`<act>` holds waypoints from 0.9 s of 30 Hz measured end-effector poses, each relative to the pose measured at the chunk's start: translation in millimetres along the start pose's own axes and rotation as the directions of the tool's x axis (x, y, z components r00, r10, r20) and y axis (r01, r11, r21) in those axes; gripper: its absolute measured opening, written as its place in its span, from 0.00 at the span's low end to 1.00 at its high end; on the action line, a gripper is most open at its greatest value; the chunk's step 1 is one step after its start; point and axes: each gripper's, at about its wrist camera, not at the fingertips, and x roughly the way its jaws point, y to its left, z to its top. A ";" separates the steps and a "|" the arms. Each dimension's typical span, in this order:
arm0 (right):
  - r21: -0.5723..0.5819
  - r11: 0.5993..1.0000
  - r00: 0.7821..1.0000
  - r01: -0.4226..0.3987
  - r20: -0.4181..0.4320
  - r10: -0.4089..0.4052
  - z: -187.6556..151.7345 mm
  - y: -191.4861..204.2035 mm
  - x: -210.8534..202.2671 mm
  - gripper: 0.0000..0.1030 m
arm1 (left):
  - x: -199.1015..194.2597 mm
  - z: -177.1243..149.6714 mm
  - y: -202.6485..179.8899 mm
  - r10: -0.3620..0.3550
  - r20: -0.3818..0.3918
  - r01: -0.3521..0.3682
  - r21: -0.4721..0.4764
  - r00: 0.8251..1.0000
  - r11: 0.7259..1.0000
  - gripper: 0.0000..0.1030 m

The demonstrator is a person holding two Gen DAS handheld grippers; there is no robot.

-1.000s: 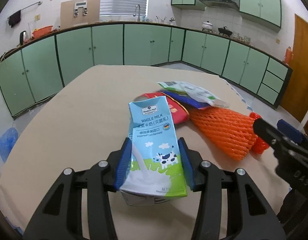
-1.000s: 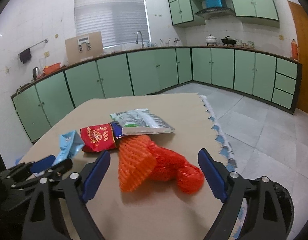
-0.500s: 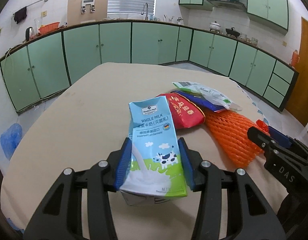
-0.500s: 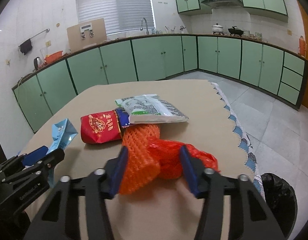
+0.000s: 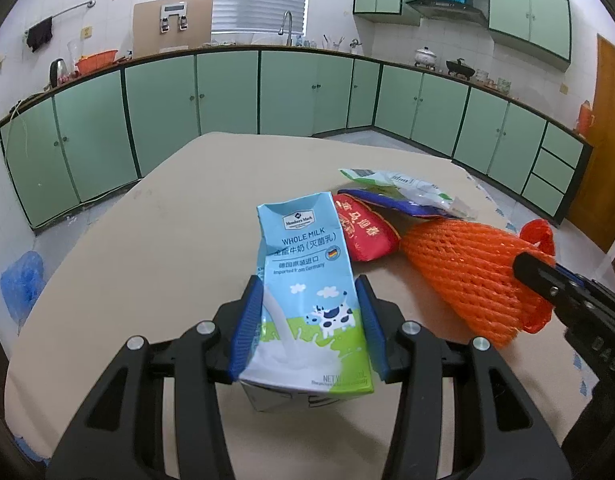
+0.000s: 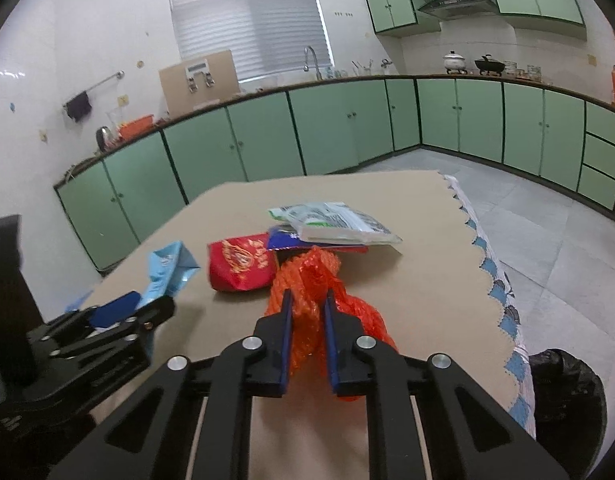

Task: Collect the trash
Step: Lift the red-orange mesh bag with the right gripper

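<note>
Pinching the blue milk carton [image 5: 307, 300] between their blue pads, our left tongs [image 5: 305, 312] hold it tilted, its base near the camera and its top pointing out over the tan counter [image 5: 167, 240]. Our right tongs [image 6: 307, 316] are closing on the orange net bag [image 6: 311, 292], whose mesh is bunched and squeezed between the narrow blue pads. From the left wrist view we see the net bag [image 5: 467, 272] spreading like a cone just right of the carton, its far end at the tip of the right tongs. Just beyond the carton lies a red snack packet [image 5: 363, 232], touching the net bag, and behind it a dark blue wrapper [image 5: 391, 204] partly covered by a white and green pouch [image 5: 407, 188]. All this litter sits toward the right side of the counter. A scalloped cloth edge [image 6: 495, 280] hangs along the counter's right side, and a black bin bag [image 6: 563, 396] stands on the floor below it.
</note>
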 end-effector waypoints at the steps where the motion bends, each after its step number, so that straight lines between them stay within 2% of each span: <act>1: -0.003 1.000 1.000 -0.004 0.006 0.004 -0.3 0.7 -5.4 0.14 | -1.3 0.4 -0.6 -0.002 0.003 0.002 0.002 1.000 1.000 0.44; 6: -0.029 1.000 1.000 -0.008 0.016 0.008 -10.1 0.8 -28.5 0.14 | -7.6 -1.6 -3.7 -0.017 0.008 0.017 0.009 1.000 1.000 0.44; 9: -0.046 0.999 1.000 0.002 -0.018 -0.003 -25.8 -2.7 -32.6 0.14 | -7.8 -5.1 -6.7 -0.021 0.001 0.021 0.017 1.000 1.000 0.44; 12: -0.050 0.999 0.999 0.010 -0.052 -0.013 -38.3 -5.9 -31.7 0.23 | -7.6 -8.2 -7.2 -0.029 -0.010 0.029 0.024 1.000 0.999 0.44; 14: -0.025 1.000 0.999 -0.011 -0.050 0.009 -42.4 -10.1 -36.5 0.36 | -8.5 -10.0 -8.6 -0.029 -0.010 0.029 0.031 1.000 0.999 0.44; 16: -0.008 1.000 0.999 -0.027 -0.031 0.027 -42.2 -13.5 -43.7 0.39 | -9.6 -11.0 -8.4 -0.028 -0.009 0.029 0.035 1.000 0.999 0.44; 21: 0.036 0.999 1.000 0.013 0.010 -0.013 -36.7 -31.2 -59.5 0.40 | -11.1 -10.8 -8.7 -0.029 -0.007 0.029 0.038 1.000 0.999 0.44; 23: 0.037 0.998 0.999 0.050 0.001 -0.050 -36.4 -37.2 -58.4 0.40 | -11.5 -12.0 -12.4 -0.033 -0.009 0.033 0.040 0.999 0.999 0.44; 27: 0.054 0.996 0.997 0.067 -0.028 -0.066 -42.8 -45.3 -49.7 0.40 | -13.1 -16.0 -19.9 -0.045 -0.015 0.046 0.055 0.999 0.997 0.44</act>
